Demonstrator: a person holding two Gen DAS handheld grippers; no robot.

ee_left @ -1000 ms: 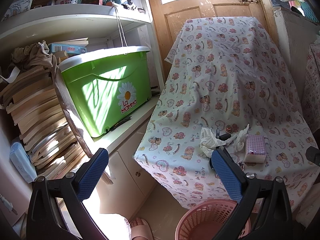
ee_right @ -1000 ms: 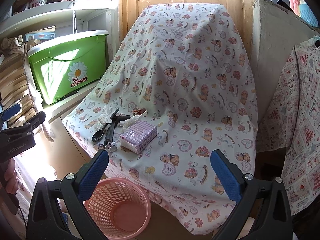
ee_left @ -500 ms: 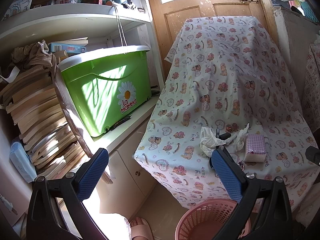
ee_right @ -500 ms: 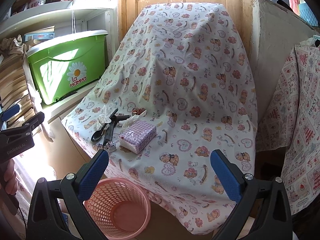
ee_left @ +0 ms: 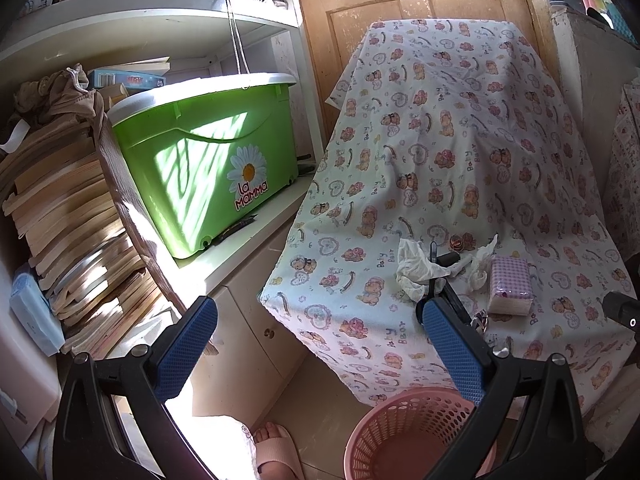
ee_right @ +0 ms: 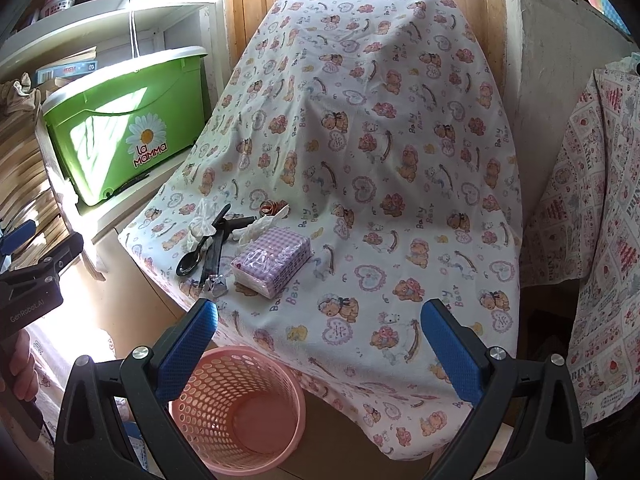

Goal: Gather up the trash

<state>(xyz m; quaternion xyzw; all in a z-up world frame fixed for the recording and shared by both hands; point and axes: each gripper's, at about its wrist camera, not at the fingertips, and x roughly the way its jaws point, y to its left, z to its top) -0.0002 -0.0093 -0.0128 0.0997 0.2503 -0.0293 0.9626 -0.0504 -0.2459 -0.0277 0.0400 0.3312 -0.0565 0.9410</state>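
Each hand-held gripper [ee_left: 316, 344] [ee_right: 318, 344] gapes wide, empty; left finger [ee_left: 452, 348] hides the spoon [ee_right: 192, 260].

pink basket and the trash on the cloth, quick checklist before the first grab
1. Left gripper open and holding nothing: ok.
2. Right gripper open and holding nothing: ok.
3. Pink basket upright on the floor below the table edge, mouth clear: ok.
4. Crumpled tissue in the open, with only the black spoon and another dark utensil against it: ok.
5. Small foil wrapper free of the purple tissue pack: ok, close beside it.
6. Whether the small reddish item is trash: cannot tell.
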